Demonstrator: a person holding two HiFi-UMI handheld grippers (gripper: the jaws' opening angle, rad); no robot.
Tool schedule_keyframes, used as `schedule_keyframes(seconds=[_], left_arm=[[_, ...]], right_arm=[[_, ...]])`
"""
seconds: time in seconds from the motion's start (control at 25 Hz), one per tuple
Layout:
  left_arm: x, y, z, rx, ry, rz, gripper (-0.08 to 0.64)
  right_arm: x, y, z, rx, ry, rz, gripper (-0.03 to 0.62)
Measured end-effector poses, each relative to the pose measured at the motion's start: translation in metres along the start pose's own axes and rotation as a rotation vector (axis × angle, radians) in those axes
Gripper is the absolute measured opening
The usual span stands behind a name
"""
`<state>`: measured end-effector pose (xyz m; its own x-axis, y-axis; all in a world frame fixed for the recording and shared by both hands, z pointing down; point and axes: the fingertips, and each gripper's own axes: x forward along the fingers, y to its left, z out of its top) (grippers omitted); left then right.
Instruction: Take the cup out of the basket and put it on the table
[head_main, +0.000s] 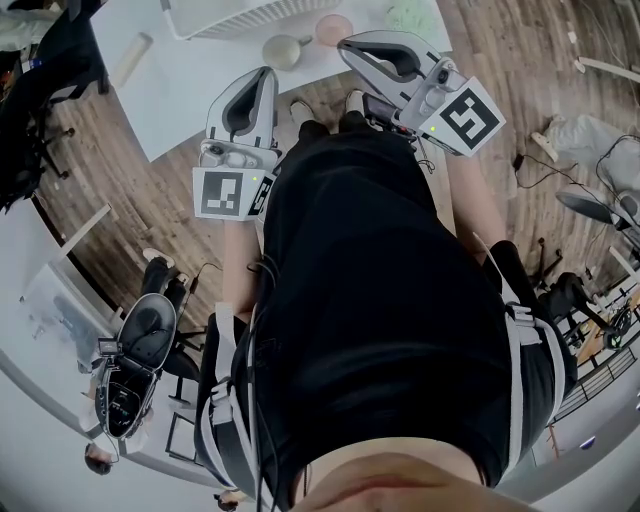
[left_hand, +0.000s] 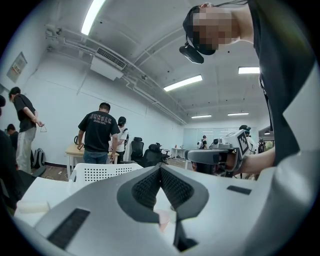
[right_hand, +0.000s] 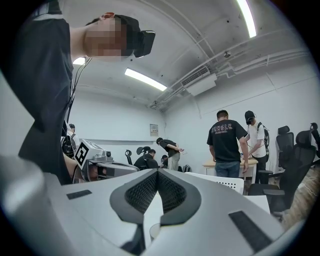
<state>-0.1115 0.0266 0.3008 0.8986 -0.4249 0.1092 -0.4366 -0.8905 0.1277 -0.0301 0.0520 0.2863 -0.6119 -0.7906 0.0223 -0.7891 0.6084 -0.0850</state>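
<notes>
A white perforated basket stands at the far side of the white table; its inside is hidden. Beside it on the table are a grey cup and a pink cup. My left gripper and right gripper are held level side by side at the table's near edge, both shut with nothing between their jaws. In the left gripper view, the left gripper has the basket beyond it and the pink cup below. The right gripper also faces the basket.
A pale roll lies at the table's left. A greenish bundle sits at its far right. A black office chair stands on the wooden floor to my left. Several people stand around a wooden table behind the basket.
</notes>
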Motion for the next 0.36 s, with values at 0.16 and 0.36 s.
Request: schedule_keyframes(seconds=[0.16, 0.36], left_arm=[[0.0011, -0.0036, -0.0021, 0.0, 0.006, -0.002, 0.02], [0.0055, -0.0076, -0.0064, 0.003, 0.017, -0.001, 0.02]], right_arm=[[-0.004, -0.0022, 0.0001, 0.002, -0.008, -0.004, 0.017], [-0.0084, -0.005, -0.005, -0.006, -0.003, 0.005, 0.017]])
